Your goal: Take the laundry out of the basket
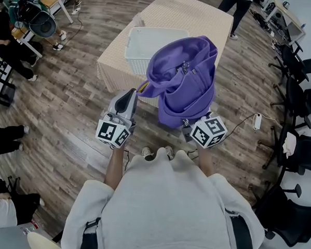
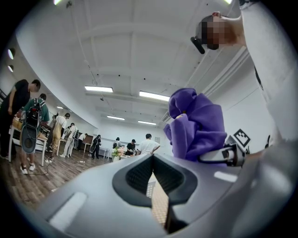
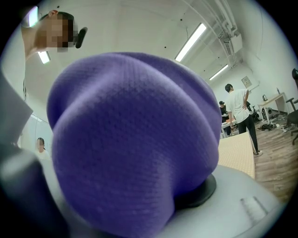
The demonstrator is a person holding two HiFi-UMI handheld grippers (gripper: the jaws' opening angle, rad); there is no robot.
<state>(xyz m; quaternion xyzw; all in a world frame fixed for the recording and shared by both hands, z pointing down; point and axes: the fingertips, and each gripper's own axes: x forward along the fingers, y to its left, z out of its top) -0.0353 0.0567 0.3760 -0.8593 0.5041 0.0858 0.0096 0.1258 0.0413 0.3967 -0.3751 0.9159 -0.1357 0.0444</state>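
- Wood-plank floor (image 1: 67,117) runs across an open office, with people (image 1: 15,30) by desks at the upper left and dark office chairs (image 1: 302,98) along the right edge.
- Ahead of the person stands a worktop (image 1: 187,16) under a cream woven cover. A white laundry basket (image 1: 144,42) sits near its front edge.
- One purple hoodie (image 1: 186,81) is out of the basket and hangs in the air between the person and the worktop. In the head view it overlaps the basket's right front corner.
- On the right, the hand-held gripper (image 1: 188,124) has its jaws clamped on the lower part of the hoodie. In the right gripper view the purple knit bulges over the jaws and fills most of the picture.
- On the left, the hand-held gripper (image 1: 130,96) has its jaws drawn together, with only a thin slit between them and nothing in it. The cream cover shows through that slit in the left gripper view.
- This gripper's tip points at the hoodie's left edge and sits just beside it. Whether they touch cannot be made out.
- Both grippers are level with each other, their marker cubes (image 1: 112,133) facing the person's pale sweatshirt (image 1: 167,205).
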